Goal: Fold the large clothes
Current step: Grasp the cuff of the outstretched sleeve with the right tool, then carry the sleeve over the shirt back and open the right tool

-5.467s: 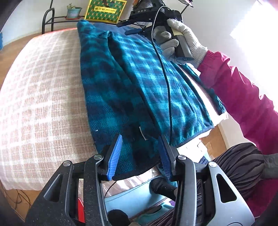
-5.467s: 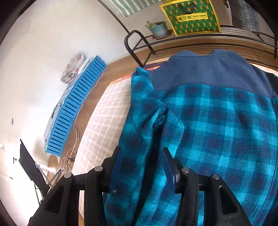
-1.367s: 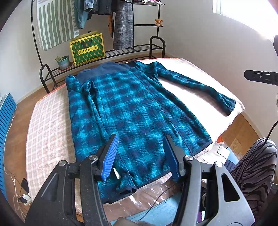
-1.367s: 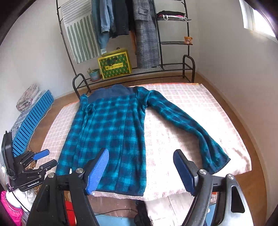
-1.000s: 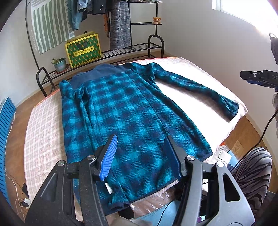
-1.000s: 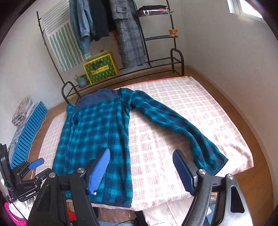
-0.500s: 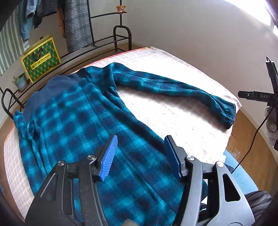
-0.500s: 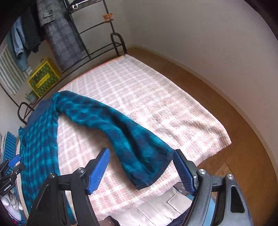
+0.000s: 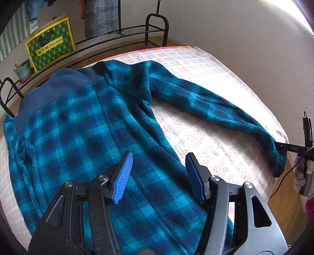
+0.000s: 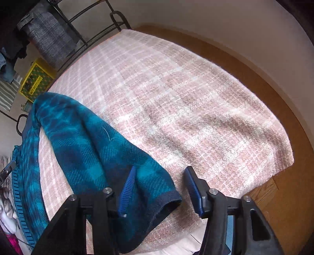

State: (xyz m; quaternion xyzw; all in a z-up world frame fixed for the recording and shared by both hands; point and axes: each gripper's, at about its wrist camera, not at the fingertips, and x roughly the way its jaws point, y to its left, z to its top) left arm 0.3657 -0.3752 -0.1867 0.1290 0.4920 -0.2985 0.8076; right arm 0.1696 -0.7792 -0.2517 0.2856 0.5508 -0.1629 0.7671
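Note:
A teal and navy plaid shirt (image 9: 78,127) lies flat on the bed, back up, collar toward the rack. Its one long sleeve (image 9: 206,104) stretches out over the pink checked blanket (image 9: 215,137). My left gripper (image 9: 159,162) hovers open above the shirt's side seam below the armpit, nothing between its pads. My right gripper (image 10: 161,172) is low over the sleeve's navy cuff (image 10: 166,198), its jaws closing. The cuff end lies between them: the left pad is against the cloth, the right pad stands clear of it. In the left wrist view the right gripper (image 9: 290,148) shows beside that cuff.
A black metal rack behind the bed holds a yellow-green box (image 9: 51,44) and a potted plant (image 9: 22,68). A grey plaid garment (image 9: 102,17) hangs above it. Wooden floor (image 10: 284,206) and a pale wall border the bed. A gloved hand (image 9: 300,176) holds the right gripper.
Both grippers came down toward the bed. The left swung from the hem to the shirt's sleeve side. The right dropped onto the cuff and its jaws narrowed.

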